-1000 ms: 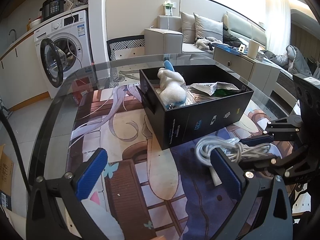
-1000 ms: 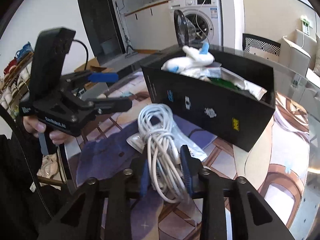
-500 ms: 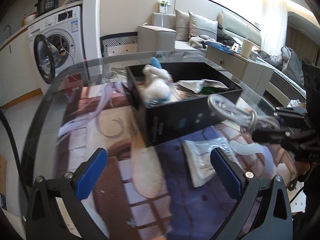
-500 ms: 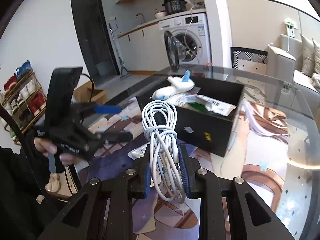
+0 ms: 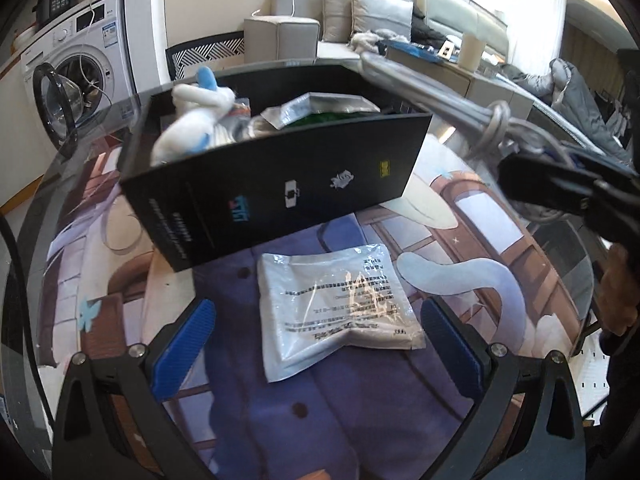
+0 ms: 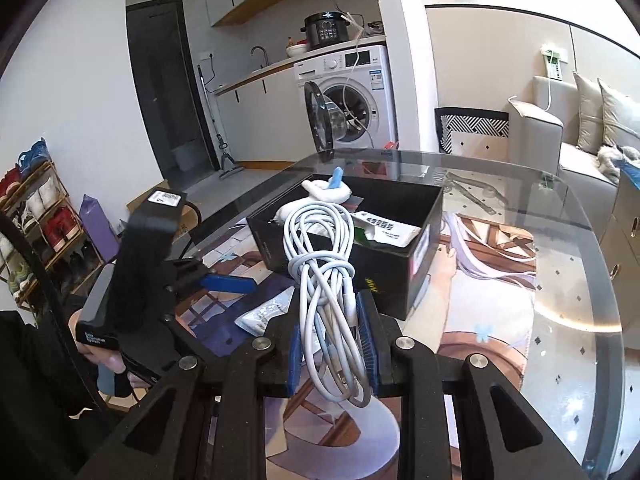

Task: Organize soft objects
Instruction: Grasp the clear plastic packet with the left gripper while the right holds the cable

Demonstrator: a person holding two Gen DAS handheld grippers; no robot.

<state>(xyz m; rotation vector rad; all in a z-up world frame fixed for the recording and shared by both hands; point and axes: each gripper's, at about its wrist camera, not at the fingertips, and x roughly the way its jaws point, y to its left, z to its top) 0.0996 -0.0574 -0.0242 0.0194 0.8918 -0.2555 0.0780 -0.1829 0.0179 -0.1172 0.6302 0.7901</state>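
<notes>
My right gripper (image 6: 332, 340) is shut on a coiled white cable bundle (image 6: 320, 280) and holds it in the air just in front of the black box (image 6: 400, 276). The left wrist view shows that cable (image 5: 440, 92) blurred over the box's right corner (image 5: 280, 184). Inside the box lie a white and blue plush toy (image 5: 196, 120) and crumpled packets (image 6: 384, 228). My left gripper (image 5: 320, 340) is open, its blue pads either side of a flat clear plastic packet (image 5: 336, 300) lying on the printed mat. I cannot tell whether the pads touch it.
The round glass table's edge (image 6: 592, 320) curves at right. Beyond it stand a washing machine (image 6: 352, 92) with its door open, a patterned chair (image 6: 472, 128) and a sofa (image 6: 580, 136). A shoe rack (image 6: 32, 216) stands at the left. A person's hand (image 5: 616, 292) holds the right gripper.
The right gripper has lifted the cable bundle off the table and carried it toward the box, uncovering the plastic packet. The left gripper has moved over so that the packet lies between its fingers.
</notes>
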